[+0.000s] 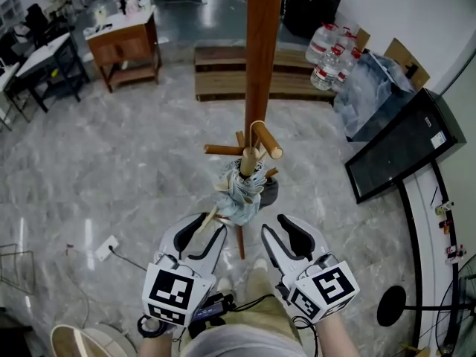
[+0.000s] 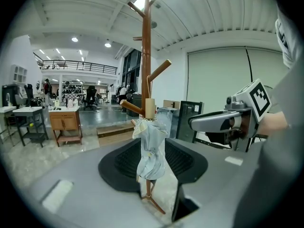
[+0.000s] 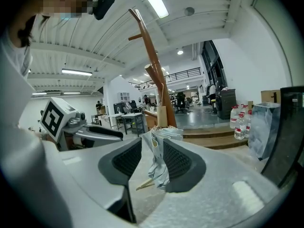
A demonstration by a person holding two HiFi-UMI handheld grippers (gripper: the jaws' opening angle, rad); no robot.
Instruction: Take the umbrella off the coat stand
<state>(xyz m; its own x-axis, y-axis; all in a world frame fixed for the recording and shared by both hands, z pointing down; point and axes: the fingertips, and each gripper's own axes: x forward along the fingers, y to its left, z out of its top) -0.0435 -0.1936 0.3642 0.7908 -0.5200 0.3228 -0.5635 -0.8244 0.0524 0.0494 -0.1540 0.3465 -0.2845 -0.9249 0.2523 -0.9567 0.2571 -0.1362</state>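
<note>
The folded umbrella (image 1: 239, 190) hangs by its cord loop on a peg (image 1: 266, 140) of the coat stand (image 1: 262, 58), so probably it needs lifting off. The left gripper (image 1: 206, 227) and the right gripper (image 1: 277, 227) are spread, aimed at its cloth, pinching nothing.

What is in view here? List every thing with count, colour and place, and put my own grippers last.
coat stand: one, brown wood, centre
umbrella: one, pale blue, folded, hanging from a peg of the stand
low platform: one, wood, behind the stand
side table: one, brown wood, upper left
water bottles: several, clear with red caps, upper right
plastic bag: one, bluish, beside the bottles
black panel: one, right side
power strip: one, white, floor at left
left gripper: one, white with black jaws, open, bottom left
right gripper: one, white with black jaws, open, bottom right
</note>
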